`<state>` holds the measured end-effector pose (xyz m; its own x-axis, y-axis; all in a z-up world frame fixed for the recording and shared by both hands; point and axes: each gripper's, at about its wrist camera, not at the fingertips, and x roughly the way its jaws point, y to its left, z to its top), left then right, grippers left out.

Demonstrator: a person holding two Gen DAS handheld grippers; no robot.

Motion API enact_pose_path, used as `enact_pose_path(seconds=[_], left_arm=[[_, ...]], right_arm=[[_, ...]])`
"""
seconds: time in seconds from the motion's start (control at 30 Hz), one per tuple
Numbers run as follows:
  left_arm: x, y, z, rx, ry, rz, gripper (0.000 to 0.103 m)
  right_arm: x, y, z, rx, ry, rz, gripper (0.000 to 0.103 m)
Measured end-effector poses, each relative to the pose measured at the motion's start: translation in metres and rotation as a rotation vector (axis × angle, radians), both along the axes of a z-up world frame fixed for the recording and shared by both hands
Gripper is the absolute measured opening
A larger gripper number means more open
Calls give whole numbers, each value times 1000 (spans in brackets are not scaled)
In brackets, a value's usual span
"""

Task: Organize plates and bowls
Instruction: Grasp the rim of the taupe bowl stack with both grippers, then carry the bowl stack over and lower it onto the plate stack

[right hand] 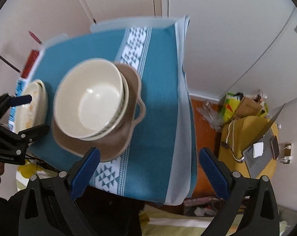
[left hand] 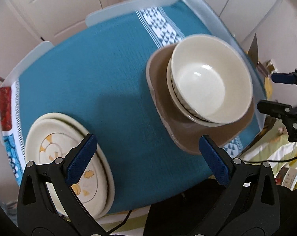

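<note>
Bowls (left hand: 211, 78) stacked on brown plate (left hand: 187, 133), cream plates (left hand: 69, 165) apparently beside.

Home, prob. bedroom, wardrobe doors (right hand: 118, 0), clothed table (left hand: 109, 78), bedding (right hand: 187, 226)

Nested bowls (left hand: 211, 80) on a plate (left hand: 187, 129); stacked plates (left hand: 69, 169) apparently leftward.
</note>
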<state>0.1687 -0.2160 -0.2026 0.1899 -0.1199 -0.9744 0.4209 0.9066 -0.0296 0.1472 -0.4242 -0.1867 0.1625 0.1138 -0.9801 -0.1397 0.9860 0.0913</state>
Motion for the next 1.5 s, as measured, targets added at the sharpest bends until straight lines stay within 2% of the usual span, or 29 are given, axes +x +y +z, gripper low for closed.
enact_pose_path(seconds=[0.07,0.2,0.33,0.4,0.43,0.5,0.53,0.6,0.63,0.83,1.07,1.2,1.5], left_arm=[[4,-3,-10,1,29,-13,98],[10,-13,-27,20,74,-31,86],[14,-18,-39,-6,99,-26,75],[15,-19,-43,-26,107,-22,49],[16,-19,-46,-50,120,-22,44],[17,-21,-50,-87,132,-24,28],[17,-22,-50,-92,130,-27,25],[16,-26,-50,-100,109,-38,15],[14,-28,-49,-114,92,-45,13],[3,-33,-44,-86,-11,-60,13],[-4,-35,-28,-78,-66,-38,13],[-17,-39,-4,-94,-99,-5,13],[-40,2,59,-104,-169,58,12]], right_arm=[[5,4,-11,14,33,13,79],[11,16,-29,-12,75,60,61],[13,28,-39,2,86,127,45],[15,32,-44,9,80,154,35],[16,34,-46,12,78,162,30],[19,35,-50,26,66,167,24],[19,34,-51,46,54,167,17],[17,34,-53,58,36,174,15],[17,36,-54,60,25,180,14],[11,30,-53,90,-40,176,14],[5,24,-38,86,-107,164,14],[5,27,-12,76,-154,183,14],[2,65,49,56,-234,257,14]])
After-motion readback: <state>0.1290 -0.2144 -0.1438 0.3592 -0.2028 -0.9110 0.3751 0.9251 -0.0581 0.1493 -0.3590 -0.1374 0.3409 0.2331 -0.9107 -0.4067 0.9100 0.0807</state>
